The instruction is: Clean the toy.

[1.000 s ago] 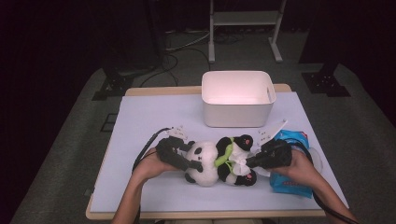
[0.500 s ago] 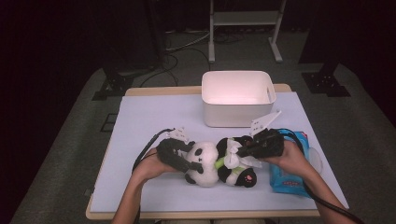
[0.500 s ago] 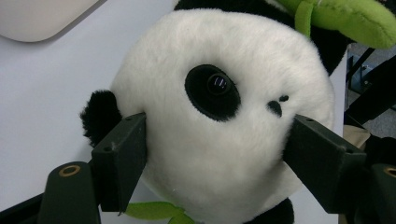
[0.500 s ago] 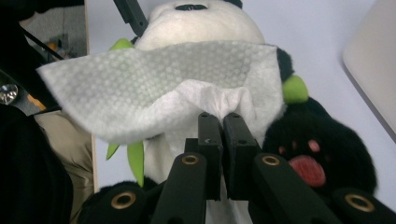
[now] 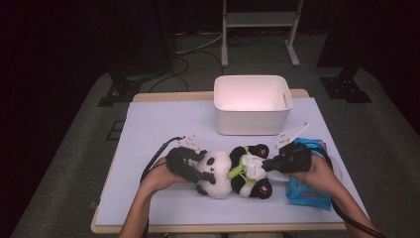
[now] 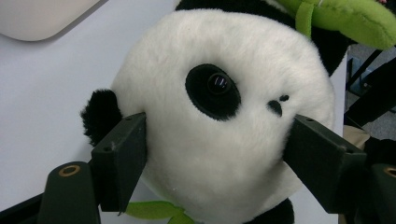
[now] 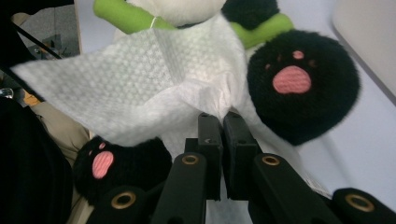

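Soft plush panda [image 5: 230,173] lies on back on table [image 5: 148,129], in front of white bin [image 5: 251,104]. Left gripper [image 5: 198,174] squeezes panda head, jaws pressed into fur each side, seen close in left gripper view [image 6: 219,121]. Right gripper [image 5: 267,164] shut tight on thin white wipe [image 7: 140,88], spread over panda belly. Blue wipe pack [image 5: 307,191] just beside right hand. Panda light, squashy, not slippery: hold round head or body. Wipe floppy, tears easy: pinch edge, pull gently
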A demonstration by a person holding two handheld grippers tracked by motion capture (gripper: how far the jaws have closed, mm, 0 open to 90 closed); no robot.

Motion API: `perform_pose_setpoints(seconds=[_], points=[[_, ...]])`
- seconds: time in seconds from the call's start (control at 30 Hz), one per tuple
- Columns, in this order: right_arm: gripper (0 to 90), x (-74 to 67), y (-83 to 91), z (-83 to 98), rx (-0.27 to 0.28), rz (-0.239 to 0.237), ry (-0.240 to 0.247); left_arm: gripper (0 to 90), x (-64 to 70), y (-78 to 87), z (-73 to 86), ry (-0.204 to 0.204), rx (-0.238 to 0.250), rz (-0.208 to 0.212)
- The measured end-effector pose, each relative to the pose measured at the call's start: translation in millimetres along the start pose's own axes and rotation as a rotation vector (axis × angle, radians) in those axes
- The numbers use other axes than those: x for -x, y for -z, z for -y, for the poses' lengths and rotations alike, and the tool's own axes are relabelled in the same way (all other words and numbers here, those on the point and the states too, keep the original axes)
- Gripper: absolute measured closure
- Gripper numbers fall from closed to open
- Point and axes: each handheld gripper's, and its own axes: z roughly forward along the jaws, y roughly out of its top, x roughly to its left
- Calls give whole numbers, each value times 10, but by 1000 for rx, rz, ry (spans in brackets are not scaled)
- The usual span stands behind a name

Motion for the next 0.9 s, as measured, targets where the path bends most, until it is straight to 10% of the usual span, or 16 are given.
perform_pose_setpoints(seconds=[0.4, 0.9], points=[[861, 51, 355, -266, 62, 75, 23, 231, 25, -1, -14, -21, -7, 0], [860, 51, -78, -645, -28, 45, 96, 231, 61, -26, -30, -48, 4, 7]])
